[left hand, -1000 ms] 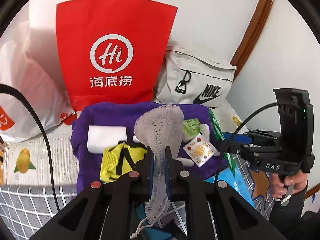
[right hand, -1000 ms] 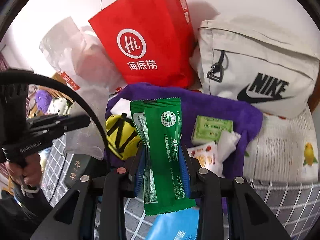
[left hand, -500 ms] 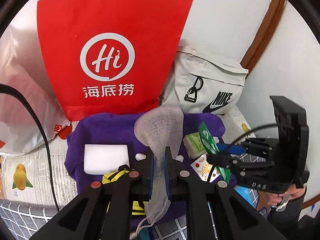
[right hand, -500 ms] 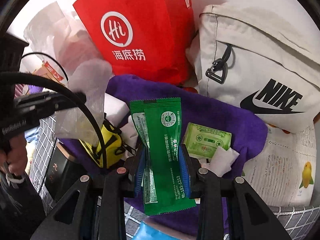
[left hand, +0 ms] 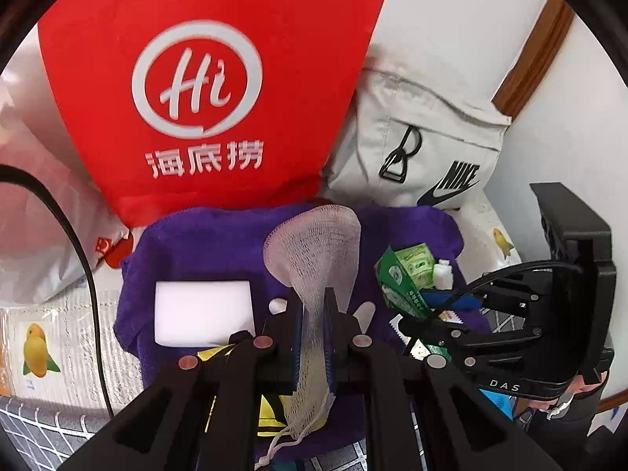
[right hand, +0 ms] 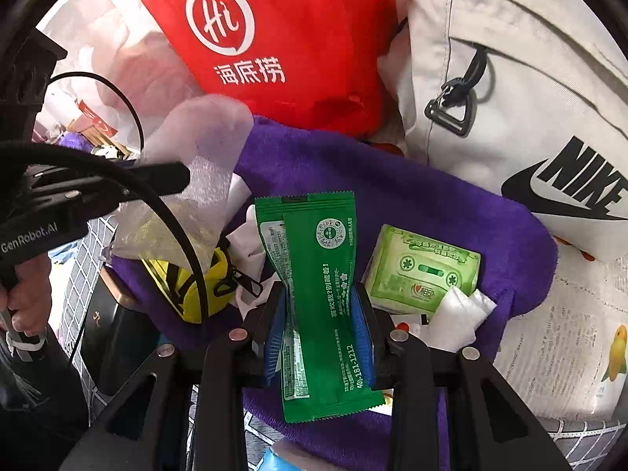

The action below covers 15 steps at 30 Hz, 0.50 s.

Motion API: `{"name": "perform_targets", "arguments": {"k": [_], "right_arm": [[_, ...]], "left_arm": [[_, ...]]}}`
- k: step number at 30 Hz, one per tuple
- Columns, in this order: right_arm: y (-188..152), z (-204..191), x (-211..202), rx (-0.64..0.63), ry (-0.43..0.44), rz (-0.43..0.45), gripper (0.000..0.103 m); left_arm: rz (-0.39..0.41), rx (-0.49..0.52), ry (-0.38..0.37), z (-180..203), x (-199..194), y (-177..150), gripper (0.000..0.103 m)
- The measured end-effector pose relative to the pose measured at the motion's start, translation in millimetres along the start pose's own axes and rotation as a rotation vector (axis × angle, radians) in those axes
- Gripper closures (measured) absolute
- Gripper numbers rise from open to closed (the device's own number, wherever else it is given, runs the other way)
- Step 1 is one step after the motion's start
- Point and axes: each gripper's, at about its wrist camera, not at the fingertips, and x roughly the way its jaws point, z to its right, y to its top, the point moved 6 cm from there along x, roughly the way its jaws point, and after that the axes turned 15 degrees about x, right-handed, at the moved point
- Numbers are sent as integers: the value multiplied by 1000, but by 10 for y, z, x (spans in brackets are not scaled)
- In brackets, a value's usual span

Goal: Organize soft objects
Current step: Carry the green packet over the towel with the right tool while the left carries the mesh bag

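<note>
- Two tools appear, each clamping a soft item above a purple towel (left hand: 219, 243).
- Left tool (left hand: 314, 337): clenched on a white mesh pouch (left hand: 318, 251), which fans out above the fingertips; its drawstring hangs below them.
- Right tool (right hand: 320, 322): grasping a green sachet (right hand: 318, 294) by its long edges, upright between the blue pads (right hand: 361, 325).
- On the towel, nearest: a yellow zip pouch (right hand: 196, 294), partly under the left tool.
- Beyond it: a white foam block (left hand: 202, 310) at left, and a light-green tissue pack (right hand: 424, 274) touching a small white packet (right hand: 459, 314) at right.
- Behind the towel: a red paper bag (left hand: 204, 90) stands upright, with a grey Nike bag (right hand: 510, 90) beside it and a translucent plastic bag (left hand: 35, 212) at far left.
</note>
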Motion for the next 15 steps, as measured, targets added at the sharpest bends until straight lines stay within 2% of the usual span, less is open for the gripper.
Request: {"name": "perform_targets", "arguments": {"k": [5,15], "right_arm": [[-19,49,157,0,-17,-32,70],[18,42,313,-2,-5,-50,69]], "left_arm": [[-43,-10,-1,-30,136,-67,93],[-67,-14,-15,-13,244,-105,93]]}}
